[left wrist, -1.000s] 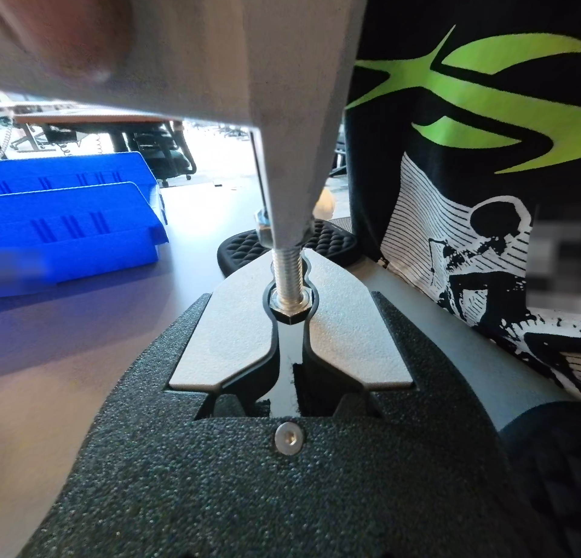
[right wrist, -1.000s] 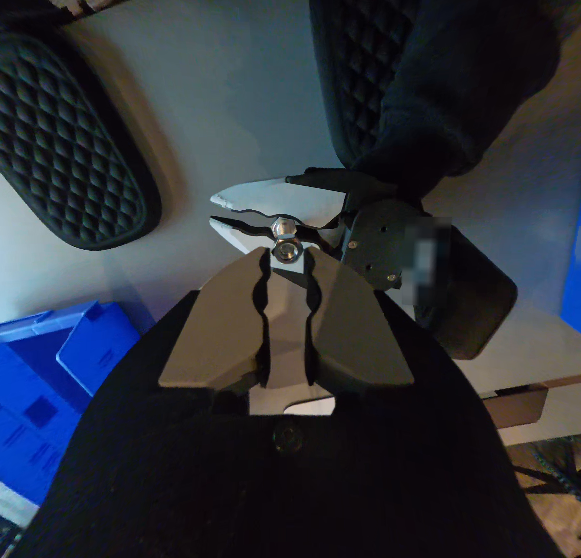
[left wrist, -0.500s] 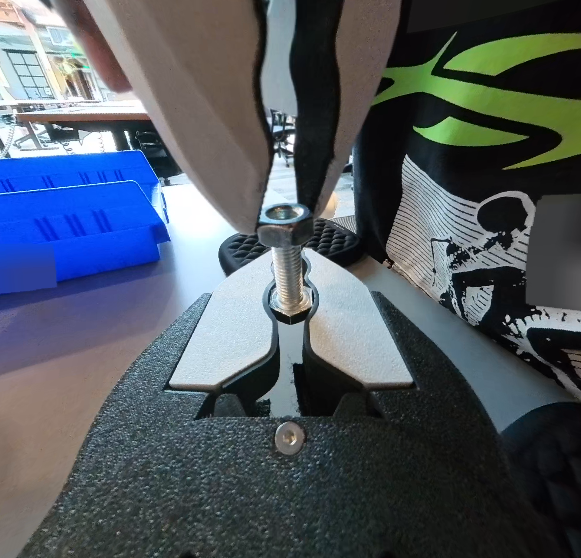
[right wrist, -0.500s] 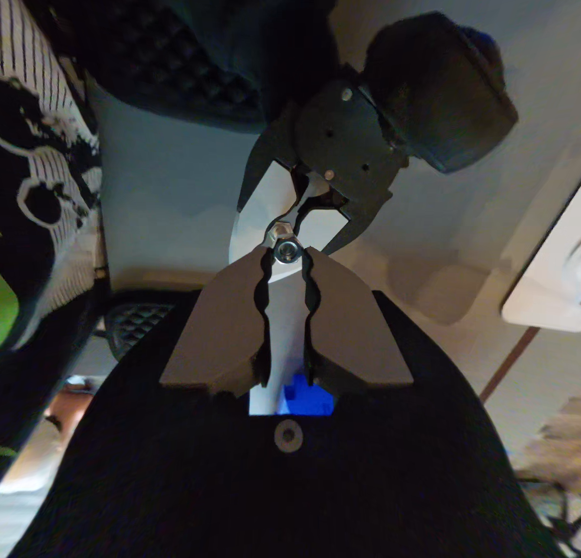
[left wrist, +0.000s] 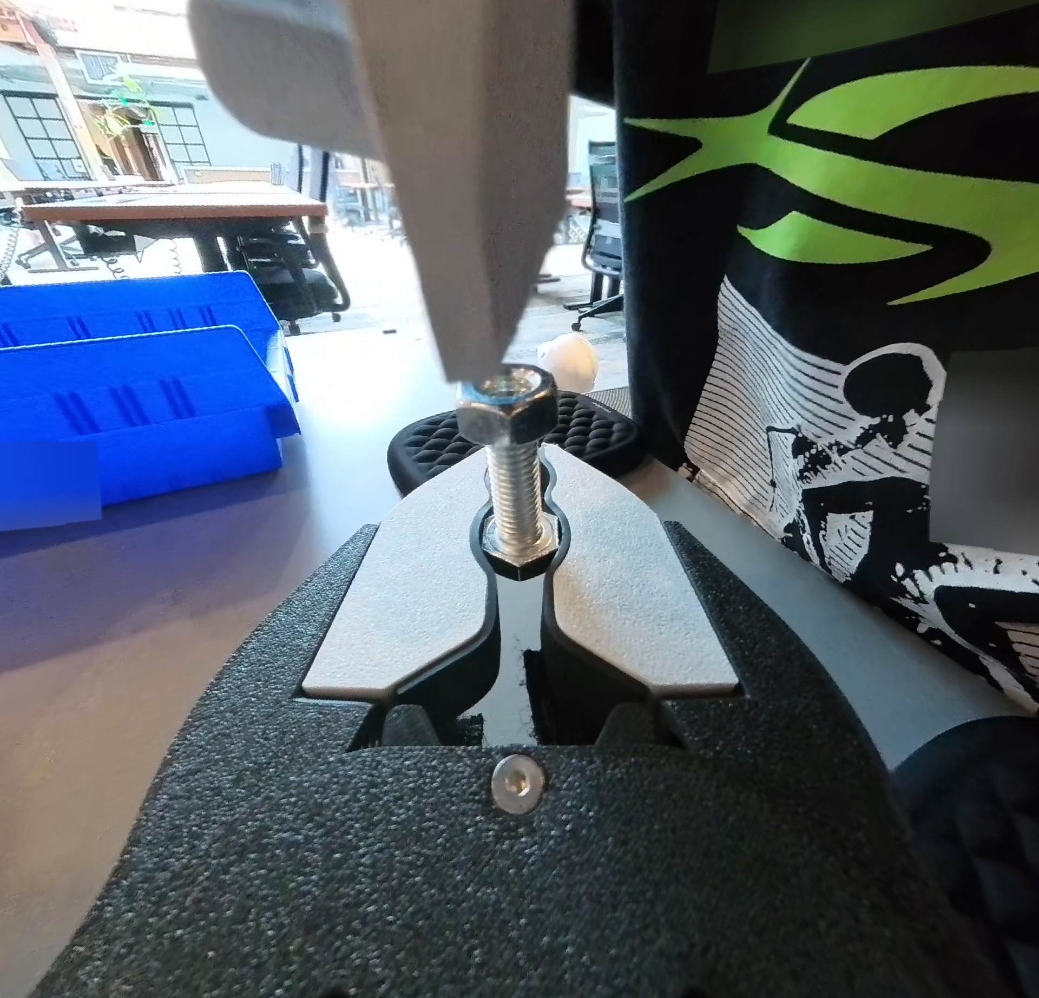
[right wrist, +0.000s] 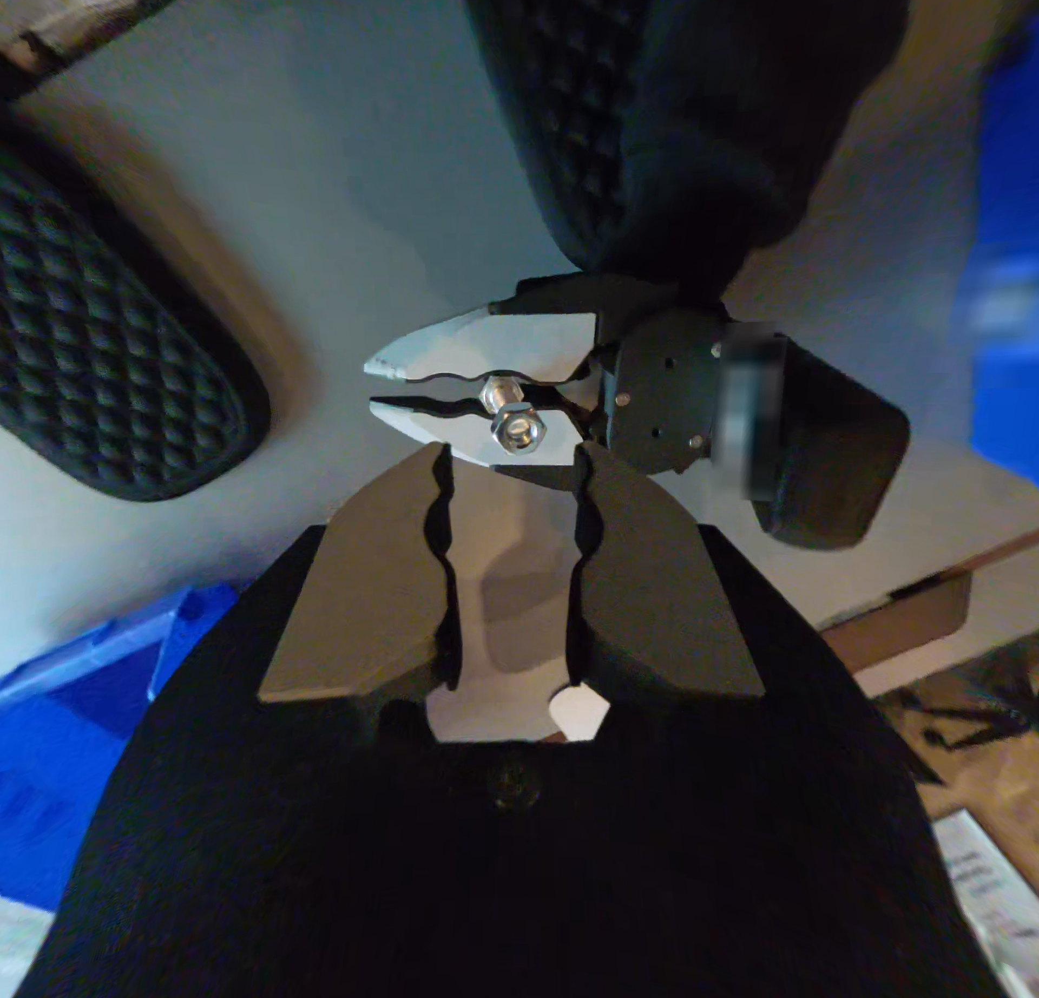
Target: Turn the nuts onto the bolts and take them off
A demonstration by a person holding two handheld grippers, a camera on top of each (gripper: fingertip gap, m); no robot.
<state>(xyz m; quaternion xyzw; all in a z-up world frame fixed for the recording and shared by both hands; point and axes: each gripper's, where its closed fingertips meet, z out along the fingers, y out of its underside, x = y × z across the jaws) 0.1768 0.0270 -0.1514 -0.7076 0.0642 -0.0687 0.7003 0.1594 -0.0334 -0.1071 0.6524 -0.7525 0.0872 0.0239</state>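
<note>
My left gripper [left wrist: 514, 459] is shut on the hex head of a silver bolt [left wrist: 514, 493] and holds it upright. A silver nut [left wrist: 506, 408] sits on the top end of the threads. One grey finger [left wrist: 478, 212] of my right gripper comes down from above, its tip just over the nut. In the right wrist view my right gripper [right wrist: 514, 453] is open, jaws apart, with the nut [right wrist: 514, 428] just beyond the tips and not gripped. The left gripper [right wrist: 374, 386] shows there below, clamped on the bolt [right wrist: 497, 394].
Blue bins [left wrist: 129, 397] stand on the grey table [left wrist: 168, 605] at the left, and also show in the right wrist view [right wrist: 84, 718]. Black dimpled pads [left wrist: 590, 425] [right wrist: 112, 380] lie close by. A person in a black and green shirt [left wrist: 843, 240] stands at the right. About 8 cm separates my left fingertips from my right.
My right gripper turned about a quarter turn while shut on the nut, then opened, let go and swung back. The left gripper and bolt have stayed still.
</note>
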